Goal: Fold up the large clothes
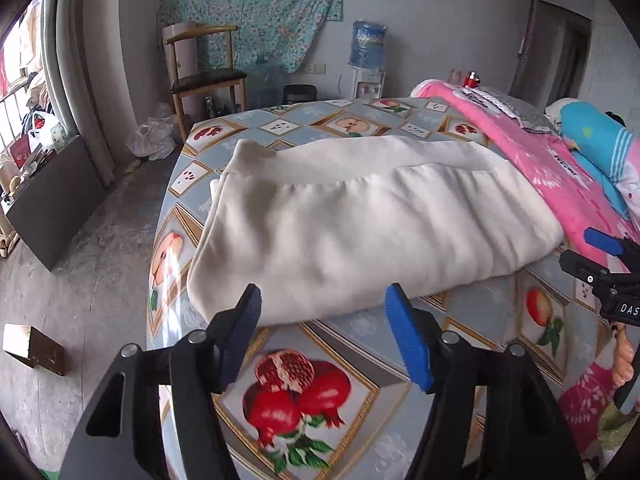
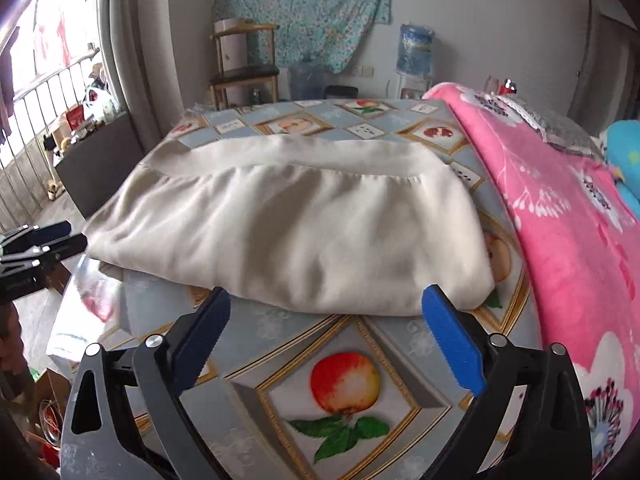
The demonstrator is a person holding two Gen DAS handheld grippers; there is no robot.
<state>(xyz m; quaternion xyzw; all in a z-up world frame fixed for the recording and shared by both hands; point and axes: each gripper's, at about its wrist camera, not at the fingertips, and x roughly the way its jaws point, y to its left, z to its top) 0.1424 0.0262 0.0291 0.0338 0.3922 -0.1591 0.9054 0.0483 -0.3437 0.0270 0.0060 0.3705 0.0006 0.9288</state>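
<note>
The cream garment (image 1: 360, 220) lies folded mid-desk, its nearest fold toward the near edge. It looks thick, soft and limp (likely sagging if lifted by one corner), so pinching both near corners seems best. The glossy fruit-print desk (image 2: 344, 380) cover looks slippery. Left claw (image 1: 322, 336) and right claw (image 2: 332, 340) gape wide, empty.

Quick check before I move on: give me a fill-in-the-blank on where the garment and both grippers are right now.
1. The cream garment lies ____ on the fruit-print tablecloth.
2. The left gripper is ____, holding nothing.
3. The right gripper is ____ too, just short of the garment's near edge.
4. The blanket beside the garment is ____ in colour.

Missing words: folded; open; open; pink
</note>
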